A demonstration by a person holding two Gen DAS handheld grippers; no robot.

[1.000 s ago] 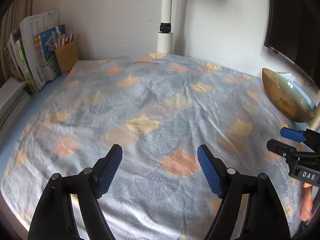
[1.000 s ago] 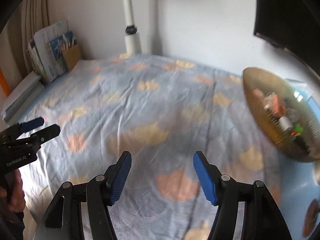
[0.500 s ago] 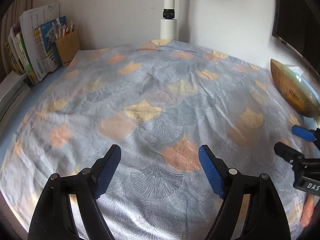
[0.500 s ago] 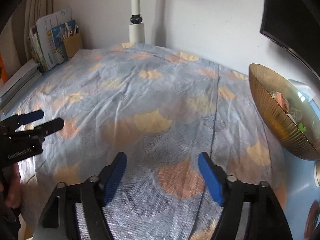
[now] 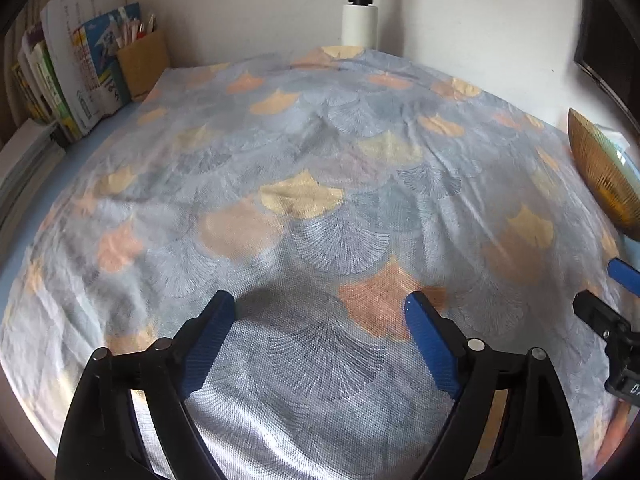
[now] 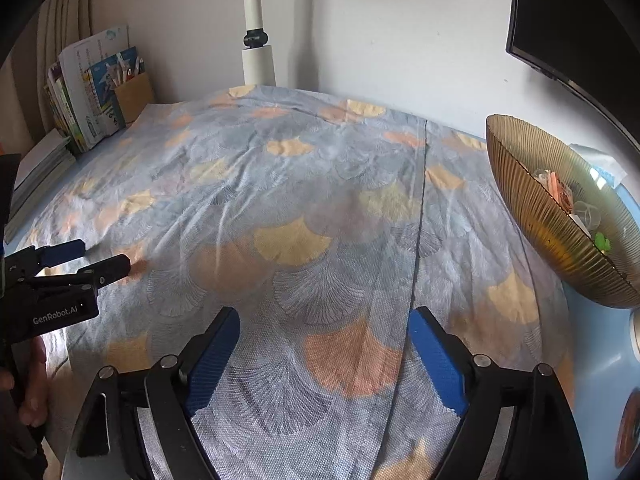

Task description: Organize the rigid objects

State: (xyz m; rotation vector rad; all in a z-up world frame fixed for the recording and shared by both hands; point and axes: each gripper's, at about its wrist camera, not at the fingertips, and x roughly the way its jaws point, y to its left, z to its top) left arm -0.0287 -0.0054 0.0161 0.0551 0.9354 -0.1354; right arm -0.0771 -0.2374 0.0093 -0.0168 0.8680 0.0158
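Left wrist: left gripper (image 5: 320, 312) just opening wide, empty, over cloth (image 5: 320, 160).

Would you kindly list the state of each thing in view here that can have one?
left gripper: open, jaws just opening wider, nothing between them, above the cloth.
right gripper: open, jaws just opening wider, nothing between them.
gold bowl: at the right edge, holding small items.
patterned cloth: spread flat, slightly wrinkled, bare of objects.
books: standing upright against the wall.
cardboard holder: upright, filled with pens.
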